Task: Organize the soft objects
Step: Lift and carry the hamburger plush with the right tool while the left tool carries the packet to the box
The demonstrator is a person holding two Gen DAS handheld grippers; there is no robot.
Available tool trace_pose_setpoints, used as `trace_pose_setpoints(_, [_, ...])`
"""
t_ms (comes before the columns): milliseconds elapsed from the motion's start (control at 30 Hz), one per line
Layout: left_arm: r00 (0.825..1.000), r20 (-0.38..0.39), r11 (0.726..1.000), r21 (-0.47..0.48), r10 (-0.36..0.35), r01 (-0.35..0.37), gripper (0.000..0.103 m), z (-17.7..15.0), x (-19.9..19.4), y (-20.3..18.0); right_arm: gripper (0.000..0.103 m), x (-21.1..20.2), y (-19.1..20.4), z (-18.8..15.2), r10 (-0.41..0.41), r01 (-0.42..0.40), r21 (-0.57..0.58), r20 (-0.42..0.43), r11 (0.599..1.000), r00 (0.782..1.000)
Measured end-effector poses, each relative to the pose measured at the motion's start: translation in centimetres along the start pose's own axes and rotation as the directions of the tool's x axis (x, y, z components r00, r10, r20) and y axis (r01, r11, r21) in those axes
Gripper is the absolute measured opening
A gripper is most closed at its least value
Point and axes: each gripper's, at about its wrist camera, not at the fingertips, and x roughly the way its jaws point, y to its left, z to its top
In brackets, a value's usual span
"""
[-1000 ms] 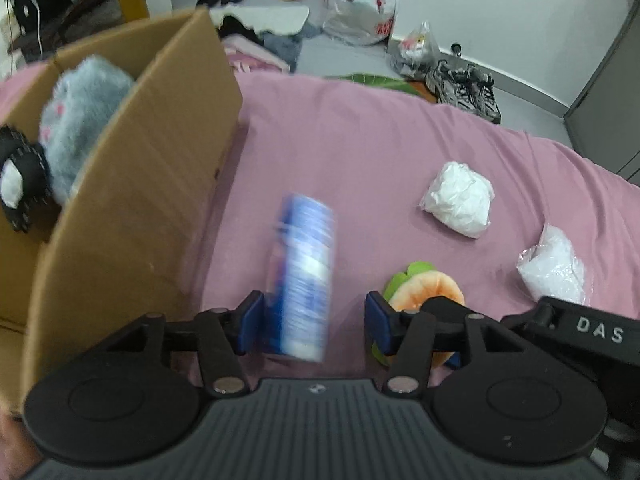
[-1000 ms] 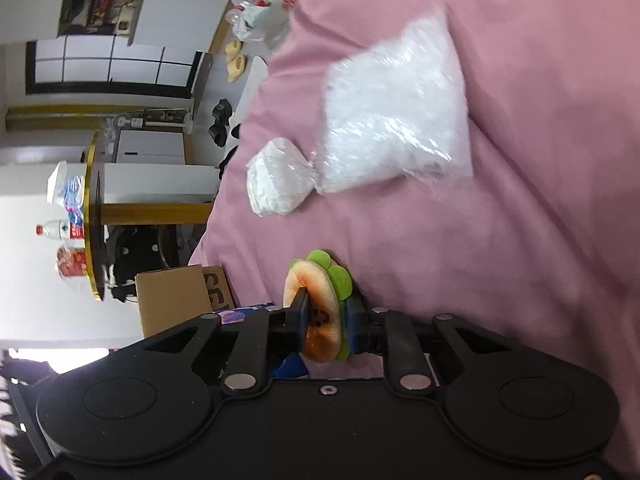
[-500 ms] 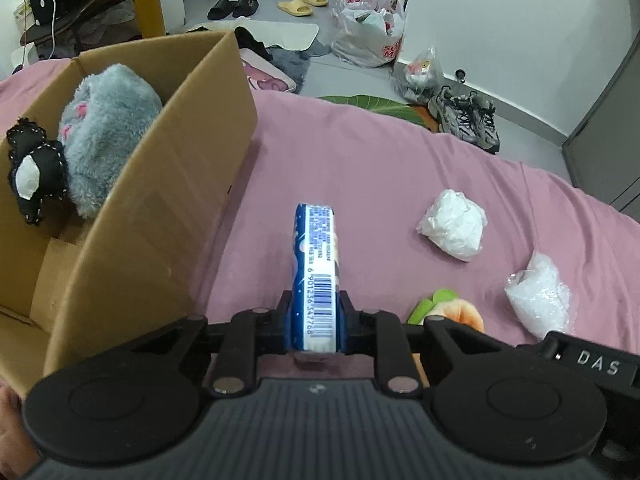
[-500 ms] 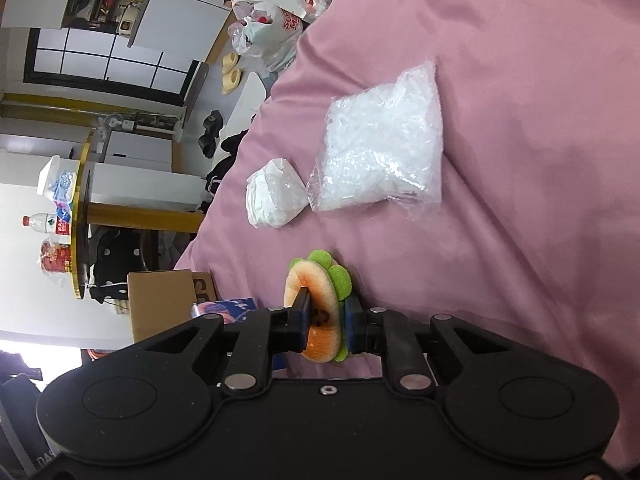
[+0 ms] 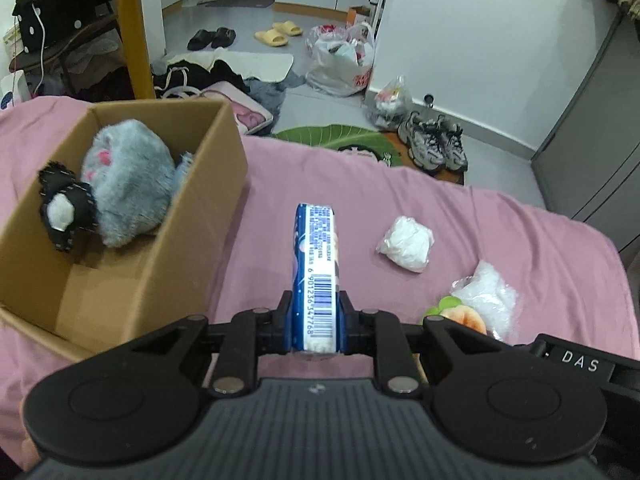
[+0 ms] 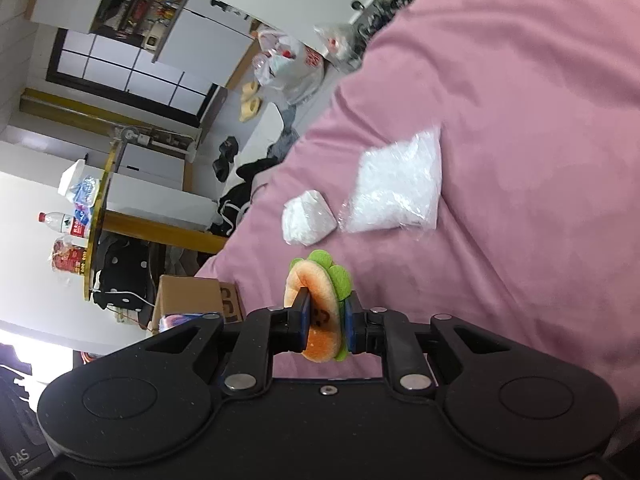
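Observation:
My left gripper is shut on a blue and white tissue pack and holds it above the pink bed, to the right of an open cardboard box. The box holds a grey plush and a black and white plush. My right gripper is shut on an orange and green burger plush, also seen in the left wrist view. A white wad and a clear bag of white stuffing lie on the bed.
The pink bedsheet covers the whole work surface. Beyond its far edge the floor holds sneakers, plastic bags, slippers and clothes. A yellow post stands at the back left, and a grey cabinet at the right.
My left gripper closed on the tissue pack and lifted it up, so the box's inside came into view. My right gripper lifted slightly with the burger plush still held.

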Motion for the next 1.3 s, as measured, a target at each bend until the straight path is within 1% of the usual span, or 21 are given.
trace_pose_setpoints(233, [0.998, 0.054, 0.999, -0.013, -0.031, 0.031, 0.019, 0.2, -3.6, 1.2, 0.017, -2.3, 1.5, -0.6, 0.031, -0.03, -0.032, 0.04, 0.999, 0.999])
trace_pose_setpoints(533, [0.993, 0.109, 0.997, -0.041, -0.054, 0.059, 0.019, 0.7, -6.8, 3.3, 0.017, -3.8, 4.3, -1.4, 0.058, -0.052, -0.085, 0.076, 0.995, 0.995])
trace_pose_setpoints(967, [0.984, 0.171, 0.993, -0.097, -0.057, 0.074, 0.019, 1.8, -9.7, 7.5, 0.017, -5.3, 8.2, -3.1, 0.098, -0.081, -0.153, 0.11, 0.985, 0.989])
trace_pose_setpoints(1300, [0.976, 0.214, 0.985, -0.156, -0.04, 0.074, 0.019, 2.9, -11.2, 11.6, 0.017, -4.9, 11.9, -4.4, 0.121, -0.095, -0.211, 0.115, 0.973, 0.986])
